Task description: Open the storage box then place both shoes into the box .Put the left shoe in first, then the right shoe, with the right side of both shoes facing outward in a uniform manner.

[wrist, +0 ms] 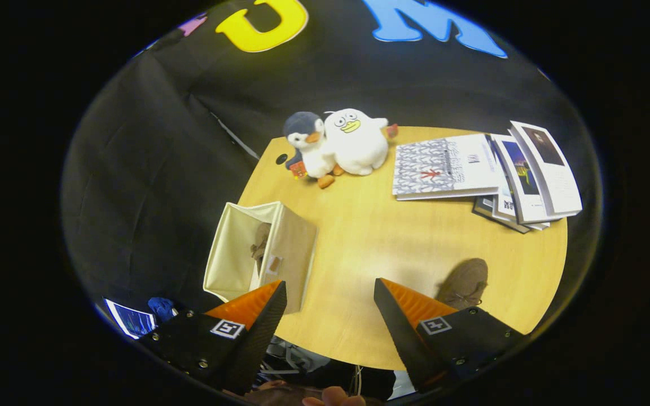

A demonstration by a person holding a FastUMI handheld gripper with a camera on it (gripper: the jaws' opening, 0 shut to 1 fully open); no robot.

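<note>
A cream fabric storage box (288, 248) stands open on the wooden table (381, 237), just ahead of my left finger. Inside it a brown shoe (260, 243) leans against the inner wall. A second brown shoe (463, 283) lies on the table just beyond my right finger, partly hidden by it. My gripper (330, 290) hovers high above the table's near edge, open, with nothing between its fingers.
Two plush toys, a penguin (308, 148) and a white duck (357, 141), sit at the table's far side. A spread of books and magazines (486, 172) lies at the far right. A person's fingers (330, 397) show below the gripper.
</note>
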